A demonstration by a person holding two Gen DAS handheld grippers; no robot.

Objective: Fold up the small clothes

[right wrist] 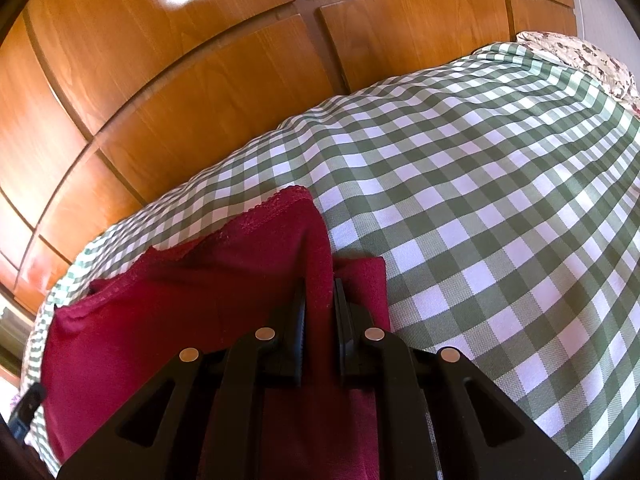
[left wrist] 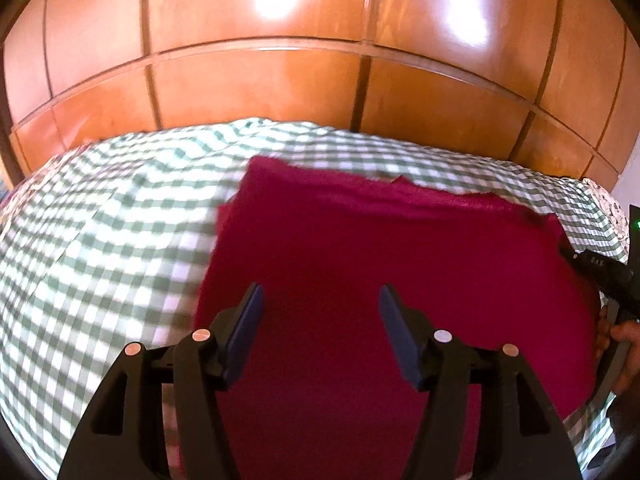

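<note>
Right wrist view: the right tool [right wrist: 320, 308] clamps the dark red knit garment's [right wrist: 180, 300] edge, anchoring it on the green-checked bed [right wrist: 480, 200]; the left tool [left wrist: 320, 308] hangs apart, empty.

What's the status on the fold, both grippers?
Left hand-held gripper open, nothing between its jaws. Right hand-held gripper shut on the red garment's edge. Garment flat on the checked bedspread; nothing in the way.
</note>
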